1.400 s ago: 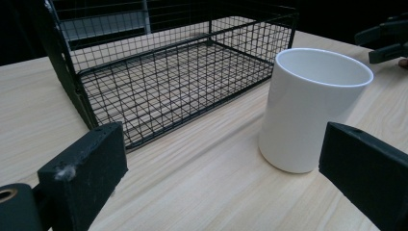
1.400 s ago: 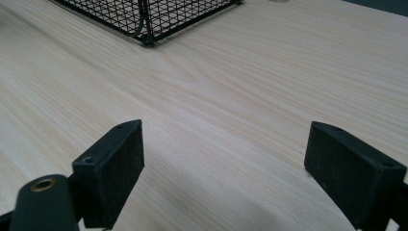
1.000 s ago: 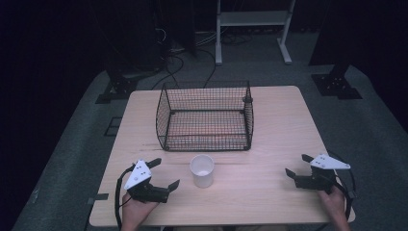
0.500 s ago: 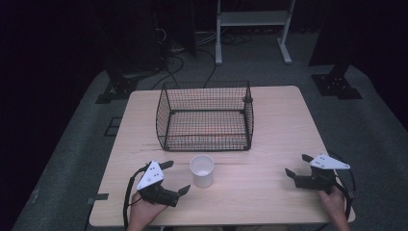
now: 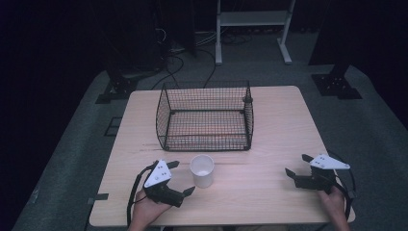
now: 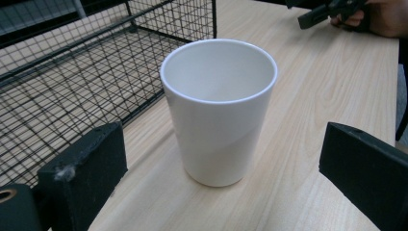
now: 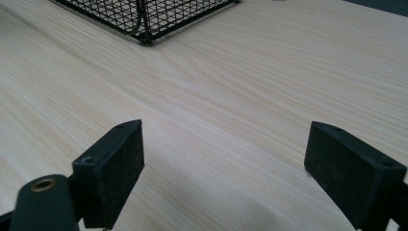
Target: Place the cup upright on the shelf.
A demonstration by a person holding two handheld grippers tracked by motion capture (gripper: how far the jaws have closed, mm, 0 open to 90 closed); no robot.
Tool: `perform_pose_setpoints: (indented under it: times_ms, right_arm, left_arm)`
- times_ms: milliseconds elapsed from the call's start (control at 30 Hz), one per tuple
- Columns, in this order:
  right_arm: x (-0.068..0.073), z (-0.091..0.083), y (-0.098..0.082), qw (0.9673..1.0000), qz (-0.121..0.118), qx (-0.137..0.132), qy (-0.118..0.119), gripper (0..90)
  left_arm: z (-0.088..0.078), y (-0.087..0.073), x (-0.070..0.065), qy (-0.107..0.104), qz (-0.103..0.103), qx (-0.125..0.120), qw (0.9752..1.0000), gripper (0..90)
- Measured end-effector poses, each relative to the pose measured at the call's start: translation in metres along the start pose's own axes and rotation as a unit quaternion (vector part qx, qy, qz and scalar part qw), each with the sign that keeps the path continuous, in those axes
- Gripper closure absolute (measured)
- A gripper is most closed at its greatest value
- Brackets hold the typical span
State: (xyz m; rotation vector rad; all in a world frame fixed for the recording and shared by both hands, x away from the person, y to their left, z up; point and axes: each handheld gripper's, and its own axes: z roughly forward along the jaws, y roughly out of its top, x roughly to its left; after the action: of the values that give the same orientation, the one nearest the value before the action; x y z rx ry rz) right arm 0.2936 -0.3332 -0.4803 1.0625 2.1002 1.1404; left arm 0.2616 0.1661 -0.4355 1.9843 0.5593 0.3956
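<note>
A white empty cup (image 5: 202,171) stands upright on the wooden table (image 5: 269,125), in front of a black wire basket (image 5: 163,118). My left gripper (image 5: 182,177) is open just left of the cup, jaws pointing at it. In the left gripper view the cup (image 6: 219,110) stands close ahead between the two spread jaws of my left gripper (image 6: 226,149), untouched. My right gripper (image 5: 297,165) rests open near the table's right front corner, far from the cup. In the right gripper view my right gripper (image 7: 228,144) has only bare table between its jaws.
The wire basket (image 6: 72,72) is empty and stands mid-table behind the cup; its corner (image 7: 144,19) shows far ahead of the right gripper. The other hand's gripper (image 6: 332,9) shows at the far top right. A white metal stand (image 5: 252,19) and cables lie on the floor beyond the table.
My left gripper has moved right, toward the cup, and turned its jaws to face it. The right gripper and the cup have stayed put.
</note>
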Motion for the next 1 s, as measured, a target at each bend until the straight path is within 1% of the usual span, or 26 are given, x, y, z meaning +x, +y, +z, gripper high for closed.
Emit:
perform_pose_setpoints:
  times_ms: [100, 167, 200, 300, 333, 500, 533, 600, 667, 733, 800, 900, 1000]
  right_arm:
    - [0.0, 0.0, 0.0, 1.0, 0.0, 0.0, 0.0, 13.1]
    - [0.0, 0.0, 0.0, 1.0, 0.0, 0.0, 0.0, 13.1]
    - [0.0, 0.0, 0.0, 1.0, 0.0, 0.0, 0.0, 13.1]
    - [0.0, 0.0, 0.0, 1.0, 0.0, 0.0, 0.0, 13.1]
    - [0.0, 0.0, 0.0, 1.0, 0.0, 0.0, 0.0, 13.1]
    - [0.0, 0.0, 0.0, 1.0, 0.001, 0.0, 0.0, 13.1]
    - [0.0, 0.0, 0.0, 1.0, 0.001, 0.0, 0.0, 13.1]
    - [0.0, 0.0, 0.0, 1.0, 0.001, -0.001, 0.0, 13.1]
    - [0.0, 0.0, 0.0, 1.0, 0.0, -0.002, 0.0, 13.1]
    - [0.0, 0.0, 0.0, 1.0, 0.0, -0.001, 0.0, 13.1]
    - [0.0, 0.0, 0.0, 1.0, 0.001, -0.002, 0.0, 13.1]
    - [0.0, -0.001, 0.0, 1.0, 0.001, -0.002, 0.001, 13.1]
    - [0.0, 0.0, 0.0, 1.0, 0.001, -0.002, 0.001, 13.1]
  left_arm:
    - [0.005, 0.002, 0.0, -0.001, 0.006, 0.012, 0.9999, 1.9]
    - [0.009, 0.003, 0.001, -0.006, 0.005, 0.019, 0.9998, 1.9]
    - [0.011, 0.004, 0.001, -0.009, 0.008, 0.028, 0.9995, 1.9]
    - [0.018, 0.006, 0.002, -0.018, 0.013, 0.043, 0.9988, 1.9]
    - [0.019, 0.007, 0.002, -0.019, 0.016, 0.046, 0.9987, 1.9]
    - [0.025, 0.01, 0.004, -0.024, 0.014, 0.056, 0.998, 1.9]
    - [0.028, 0.011, 0.005, -0.027, 0.015, 0.064, 0.9975, 1.9]
    - [0.03, 0.012, 0.005, -0.027, 0.015, 0.066, 0.9974, 1.9]
    - [0.033, 0.014, 0.006, -0.029, 0.019, 0.073, 0.9967, 1.9]
    - [0.036, 0.014, 0.007, -0.033, 0.014, 0.079, 0.9963, 1.9]
    - [0.038, 0.015, 0.008, -0.029, 0.014, 0.083, 0.996, 1.9]
    - [0.04, 0.016, 0.009, -0.031, 0.015, 0.088, 0.9955, 1.9]
    - [0.045, 0.021, 0.009, -0.033, 0.02, 0.096, 0.9947, 2.0]
